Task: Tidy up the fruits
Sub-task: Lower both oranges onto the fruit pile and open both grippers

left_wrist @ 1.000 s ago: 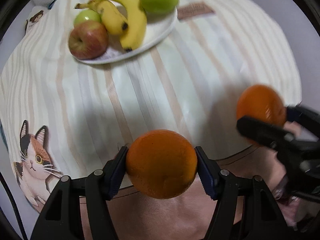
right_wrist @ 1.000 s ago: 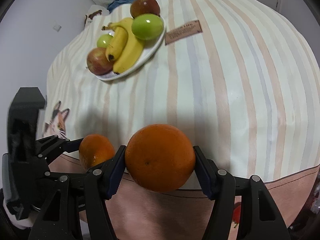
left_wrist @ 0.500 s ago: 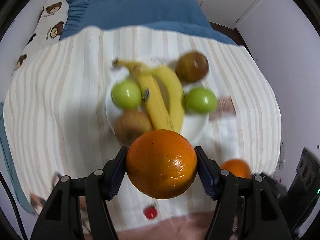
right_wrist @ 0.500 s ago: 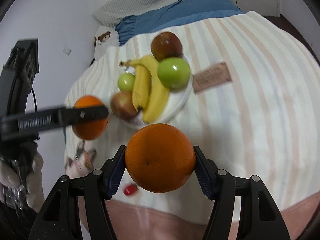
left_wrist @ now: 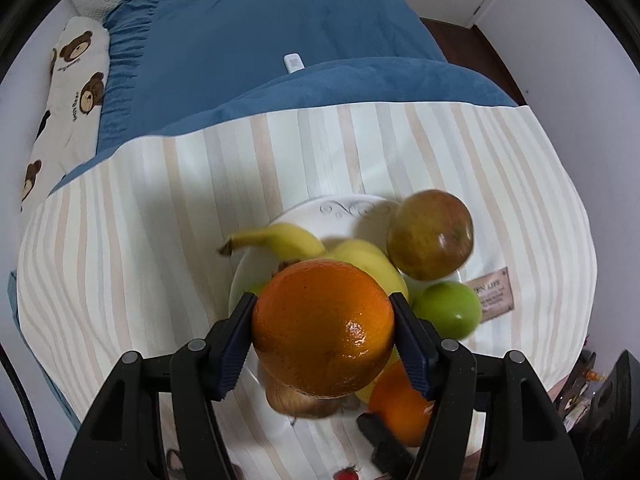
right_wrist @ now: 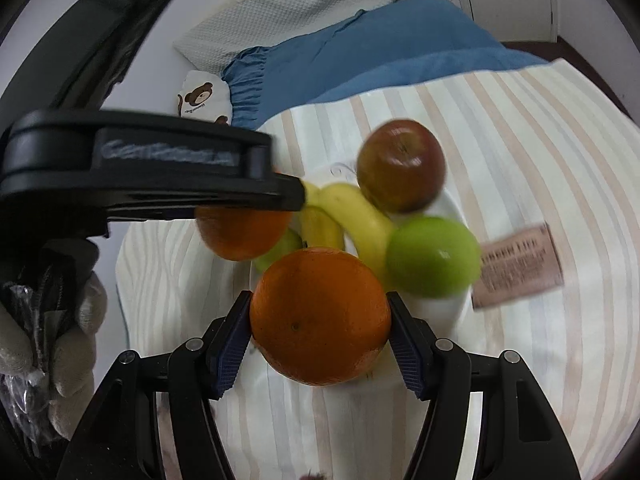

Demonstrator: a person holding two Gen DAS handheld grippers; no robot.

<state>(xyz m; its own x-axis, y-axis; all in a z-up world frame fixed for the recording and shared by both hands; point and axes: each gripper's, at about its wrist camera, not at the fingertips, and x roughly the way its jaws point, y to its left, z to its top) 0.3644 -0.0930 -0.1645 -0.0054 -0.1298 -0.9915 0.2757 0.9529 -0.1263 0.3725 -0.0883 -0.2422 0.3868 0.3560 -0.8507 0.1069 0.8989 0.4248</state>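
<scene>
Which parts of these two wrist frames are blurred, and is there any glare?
Left wrist: held orange sharp with a small glare spot; the plate fruit slightly smeared. Right wrist: left gripper and brown label motion-blurred; its own orange crisp.

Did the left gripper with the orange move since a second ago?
Yes. The left hand-held gripper carried its orange from the blanket's near edge to over the plate.
</scene>
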